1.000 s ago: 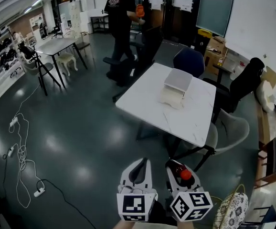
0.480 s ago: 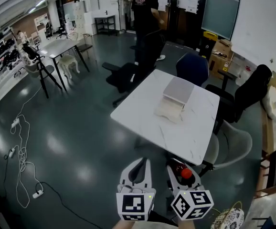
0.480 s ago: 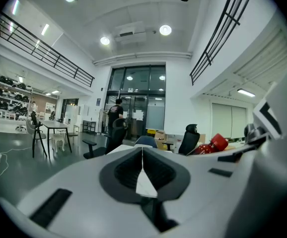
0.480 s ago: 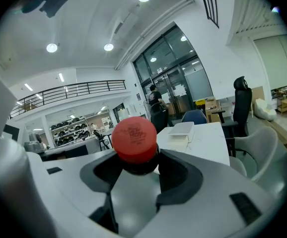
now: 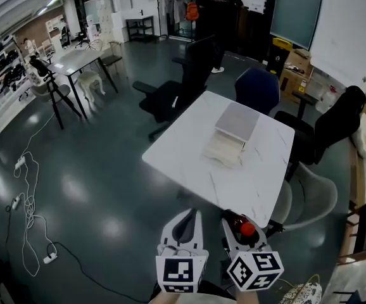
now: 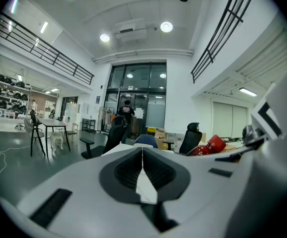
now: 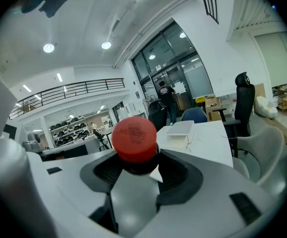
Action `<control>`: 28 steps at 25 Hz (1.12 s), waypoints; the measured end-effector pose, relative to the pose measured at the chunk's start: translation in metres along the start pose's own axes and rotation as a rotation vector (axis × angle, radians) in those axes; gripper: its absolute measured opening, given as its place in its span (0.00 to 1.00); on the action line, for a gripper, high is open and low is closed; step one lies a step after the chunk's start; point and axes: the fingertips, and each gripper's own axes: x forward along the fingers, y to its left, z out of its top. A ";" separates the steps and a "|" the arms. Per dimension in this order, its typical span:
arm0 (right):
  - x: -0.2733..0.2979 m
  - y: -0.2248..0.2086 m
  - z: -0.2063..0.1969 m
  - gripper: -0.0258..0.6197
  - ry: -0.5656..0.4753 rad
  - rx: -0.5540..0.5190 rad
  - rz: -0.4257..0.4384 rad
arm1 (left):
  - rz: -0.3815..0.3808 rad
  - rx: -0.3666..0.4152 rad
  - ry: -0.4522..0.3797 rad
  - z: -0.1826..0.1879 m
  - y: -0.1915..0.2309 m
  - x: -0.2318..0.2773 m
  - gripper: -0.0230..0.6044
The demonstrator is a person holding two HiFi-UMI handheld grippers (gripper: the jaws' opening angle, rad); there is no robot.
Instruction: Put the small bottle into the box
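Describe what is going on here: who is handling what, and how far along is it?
A person holds a gripper in each hand. The right gripper is shut on the small bottle. The left gripper is shut with nothing in it. The box sits on the white table ahead, beyond both grippers, so the bottle is not yet in it.

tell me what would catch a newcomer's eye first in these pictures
The red cap of the small bottle, clamped in the right gripper, stands out most, low in the head view. Next comes the white table ahead on the dark floor, with the pale box on it. The left gripper, beside the right one, is shut on nothing.
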 end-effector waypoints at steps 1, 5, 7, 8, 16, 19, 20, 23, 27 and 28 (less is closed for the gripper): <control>0.004 -0.003 0.002 0.39 0.001 0.001 -0.003 | -0.004 0.004 0.000 0.000 0.001 0.006 0.07; 0.023 -0.010 0.008 0.39 0.001 0.006 -0.022 | -0.027 0.006 0.005 -0.001 0.005 0.028 0.07; 0.035 -0.015 0.013 0.39 -0.002 0.006 -0.032 | -0.037 0.005 0.004 0.001 0.010 0.043 0.07; 0.042 -0.017 0.016 0.39 -0.003 0.006 -0.038 | -0.043 0.006 0.003 0.003 0.012 0.051 0.07; 0.097 -0.026 0.043 0.39 -0.022 0.005 -0.094 | -0.095 0.007 -0.005 0.018 0.041 0.112 0.07; 0.118 -0.023 0.053 0.39 -0.028 0.009 -0.116 | -0.119 0.010 -0.004 0.026 0.055 0.129 0.07; 0.125 -0.022 0.056 0.39 -0.029 0.010 -0.123 | -0.127 0.012 -0.005 0.029 0.060 0.135 0.07; 0.147 -0.021 0.063 0.39 -0.031 0.017 -0.145 | -0.147 0.014 -0.006 0.035 0.076 0.154 0.07; 0.174 -0.022 0.067 0.39 -0.032 0.030 -0.174 | -0.177 0.017 0.001 0.038 0.092 0.177 0.07; 0.180 -0.022 0.069 0.39 -0.033 0.032 -0.179 | -0.184 0.019 0.002 0.038 0.096 0.182 0.07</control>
